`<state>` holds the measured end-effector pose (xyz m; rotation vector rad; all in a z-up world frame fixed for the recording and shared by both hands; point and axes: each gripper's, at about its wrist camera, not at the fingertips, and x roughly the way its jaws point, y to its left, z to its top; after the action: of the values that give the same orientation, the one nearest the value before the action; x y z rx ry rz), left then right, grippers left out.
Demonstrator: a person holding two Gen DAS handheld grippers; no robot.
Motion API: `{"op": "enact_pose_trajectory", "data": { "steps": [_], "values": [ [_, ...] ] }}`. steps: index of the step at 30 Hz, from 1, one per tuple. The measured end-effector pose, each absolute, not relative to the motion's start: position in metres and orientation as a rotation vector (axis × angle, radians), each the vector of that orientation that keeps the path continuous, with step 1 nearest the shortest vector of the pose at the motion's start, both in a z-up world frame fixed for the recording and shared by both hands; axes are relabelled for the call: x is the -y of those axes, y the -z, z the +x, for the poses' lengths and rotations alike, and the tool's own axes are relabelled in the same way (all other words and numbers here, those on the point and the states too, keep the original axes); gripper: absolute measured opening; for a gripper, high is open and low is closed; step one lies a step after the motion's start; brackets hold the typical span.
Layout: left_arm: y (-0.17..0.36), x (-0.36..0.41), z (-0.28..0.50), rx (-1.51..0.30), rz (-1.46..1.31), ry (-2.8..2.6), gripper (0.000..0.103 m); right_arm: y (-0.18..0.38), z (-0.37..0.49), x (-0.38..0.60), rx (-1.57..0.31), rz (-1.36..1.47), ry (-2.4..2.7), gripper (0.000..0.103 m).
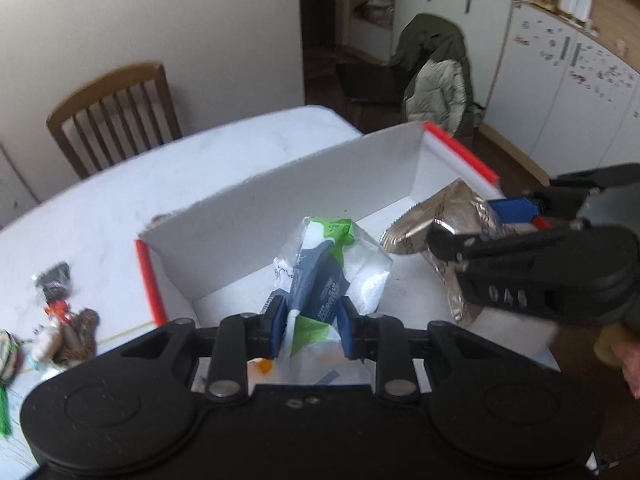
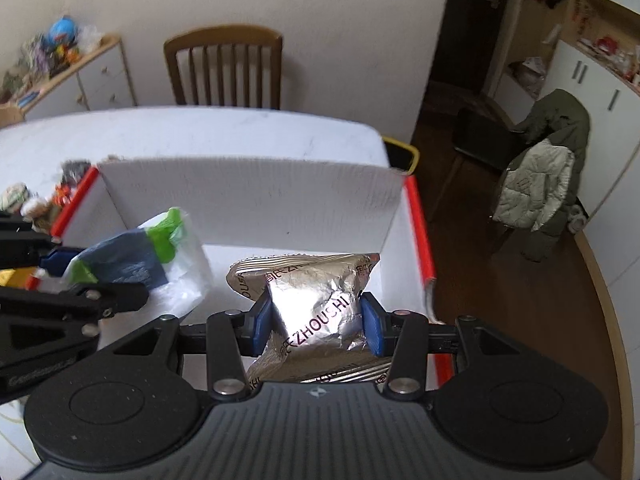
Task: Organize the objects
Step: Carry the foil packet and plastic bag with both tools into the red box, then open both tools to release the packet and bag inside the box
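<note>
Lowering both packets to the floor of the white corrugated box (image 2: pixel 248 196) before releasing seems wise. The left gripper (image 1: pixel 308 326) pinches a soft white, green and blue plastic bag (image 1: pixel 332 264) at lower centre; the right gripper (image 2: pixel 316 320) clamps a crinkled silver foil packet (image 2: pixel 316 300), jaws narrow.
</note>
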<state>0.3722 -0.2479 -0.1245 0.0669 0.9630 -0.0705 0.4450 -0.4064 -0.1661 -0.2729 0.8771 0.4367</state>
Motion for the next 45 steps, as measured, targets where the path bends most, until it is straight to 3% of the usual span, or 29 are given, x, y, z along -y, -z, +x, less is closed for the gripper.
{"op": "enact_pose_trajectory", "data": {
  "steps": [20, 31, 34, 36, 45],
  "values": [
    [0.172, 0.247, 0.425, -1.183, 0.081, -0.010, 0.027, 0.206, 0.459, 0.382, -1.081, -0.413, -0.517, 0.045],
    [0.172, 0.247, 0.424, -1.224, 0.097, -0.009, 0.035, 0.199, 0.456, 0.388, -1.084, -0.403, -0.527, 0.046],
    [0.169, 0.247, 0.422, -1.218, 0.103, -0.021, 0.045, 0.196, 0.452, 0.390, -1.074, -0.400, -0.528, 0.046],
    [0.166, 0.244, 0.420, -1.210, 0.098, -0.041, 0.060, 0.196, 0.459, 0.394, -1.067, -0.401, -0.529, 0.047],
    [0.147, 0.242, 0.404, -1.151, 0.070, -0.037, 0.069, 0.175, 0.454, 0.409, -1.030, -0.348, -0.538, 0.054]
  ]
}}
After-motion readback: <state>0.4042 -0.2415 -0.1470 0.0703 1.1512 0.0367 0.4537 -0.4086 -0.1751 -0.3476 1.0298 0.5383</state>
